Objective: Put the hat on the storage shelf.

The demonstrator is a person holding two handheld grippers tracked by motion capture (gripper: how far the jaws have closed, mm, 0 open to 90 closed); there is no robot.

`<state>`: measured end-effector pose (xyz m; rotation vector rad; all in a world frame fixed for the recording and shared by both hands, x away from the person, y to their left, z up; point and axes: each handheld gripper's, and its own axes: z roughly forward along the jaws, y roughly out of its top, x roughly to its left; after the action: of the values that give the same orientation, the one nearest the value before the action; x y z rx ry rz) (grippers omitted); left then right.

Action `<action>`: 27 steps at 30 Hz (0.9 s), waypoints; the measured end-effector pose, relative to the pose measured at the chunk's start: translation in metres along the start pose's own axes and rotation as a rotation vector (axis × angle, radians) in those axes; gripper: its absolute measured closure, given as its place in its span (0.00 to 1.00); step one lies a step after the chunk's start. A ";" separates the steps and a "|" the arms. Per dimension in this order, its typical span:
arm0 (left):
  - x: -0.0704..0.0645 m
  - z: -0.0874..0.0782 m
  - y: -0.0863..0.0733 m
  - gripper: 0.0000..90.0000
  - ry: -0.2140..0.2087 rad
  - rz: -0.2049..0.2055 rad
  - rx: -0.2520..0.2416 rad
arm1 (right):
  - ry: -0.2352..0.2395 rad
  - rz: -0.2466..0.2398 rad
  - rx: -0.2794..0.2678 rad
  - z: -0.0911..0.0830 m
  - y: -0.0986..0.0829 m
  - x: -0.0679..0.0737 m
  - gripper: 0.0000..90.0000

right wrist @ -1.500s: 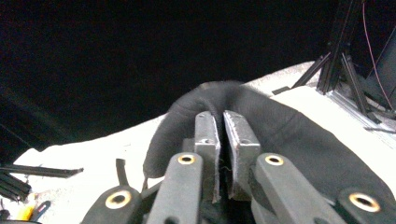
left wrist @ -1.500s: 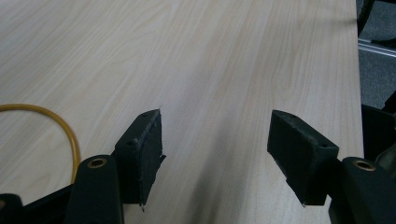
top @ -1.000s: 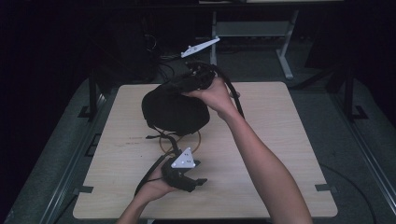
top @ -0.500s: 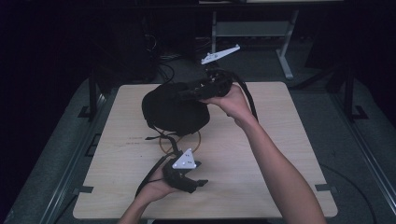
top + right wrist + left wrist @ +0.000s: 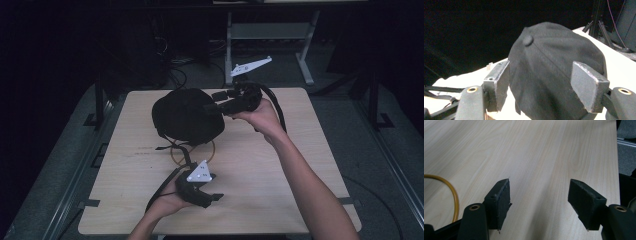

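Observation:
A black cap (image 5: 186, 116) sits crown up on the far left part of the wooden table (image 5: 280, 190); in the right gripper view its top button and panels (image 5: 554, 62) are close ahead. My right gripper (image 5: 215, 101) points left at the cap's right side and is open (image 5: 546, 85), its jaws spread about as wide as the crown. A thin yellow ring (image 5: 173, 153) lies flat, partly under the cap's near edge. Near the front edge my left gripper (image 5: 216, 187) rests low, open (image 5: 539, 202) over bare wood, with the ring (image 5: 455, 197) to its left.
A black strap (image 5: 165, 147) trails from the cap's near side. Beyond the far edge stand a grey metal stand (image 5: 270, 30) and floor cables (image 5: 175, 60). Dark rails run along both sides of the table.
My right gripper has drawn back to the right, from over the cap's top to its right side. The cap and my left gripper have stayed put.

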<state>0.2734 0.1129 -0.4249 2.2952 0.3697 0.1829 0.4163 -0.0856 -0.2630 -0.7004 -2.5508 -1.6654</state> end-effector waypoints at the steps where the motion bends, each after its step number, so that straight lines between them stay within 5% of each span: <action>1: 0.000 0.000 0.000 0.38 0.000 0.001 0.001 | -0.002 0.006 -0.003 -0.002 -0.001 0.000 0.34; 27: 0.001 0.001 0.000 0.35 -0.003 -0.016 -0.011 | -0.054 0.059 -0.013 -0.039 -0.035 -0.013 0.27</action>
<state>0.2749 0.1126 -0.4254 2.2811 0.3843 0.1729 0.4057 -0.1363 -0.2800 -0.8247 -2.5300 -1.6697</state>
